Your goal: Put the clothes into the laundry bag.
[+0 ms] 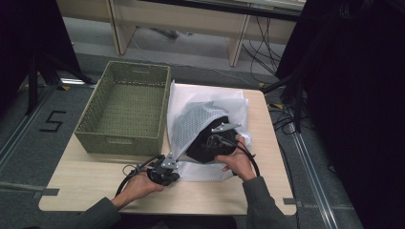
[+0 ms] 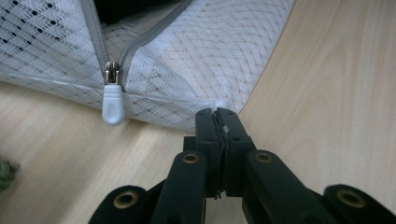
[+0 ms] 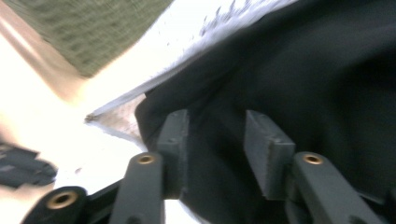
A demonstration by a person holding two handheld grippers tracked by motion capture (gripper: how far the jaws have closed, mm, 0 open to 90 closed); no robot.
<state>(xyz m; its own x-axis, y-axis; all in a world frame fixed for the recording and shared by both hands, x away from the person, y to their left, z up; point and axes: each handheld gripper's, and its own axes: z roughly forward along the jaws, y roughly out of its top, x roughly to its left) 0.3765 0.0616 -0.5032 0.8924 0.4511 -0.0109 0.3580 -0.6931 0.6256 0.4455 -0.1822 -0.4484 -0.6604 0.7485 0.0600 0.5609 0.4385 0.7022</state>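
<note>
A white mesh laundry bag point(image 1: 200, 119) lies on the table with its zipper undone, and a black garment point(image 1: 205, 143) bulges out of its mouth. My left gripper point(image 1: 173, 164) is at the bag's near left corner. In the left gripper view the left gripper point(image 2: 217, 114) is shut, pinching the corner of the mesh bag point(image 2: 201, 51), with the zipper pull point(image 2: 112, 100) hanging to its left. My right gripper point(image 1: 217, 138) is over the black garment. In the blurred right gripper view the right gripper point(image 3: 215, 126) has its jaws apart against the black garment point(image 3: 303, 70), with no pad pressing on it.
A green woven basket point(image 1: 124, 102) stands at the table's left, just beside the bag. Bare wooden table point(image 1: 95, 186) lies in front of the basket and along the near edge. Dark curtains and cables stand to the right of the table.
</note>
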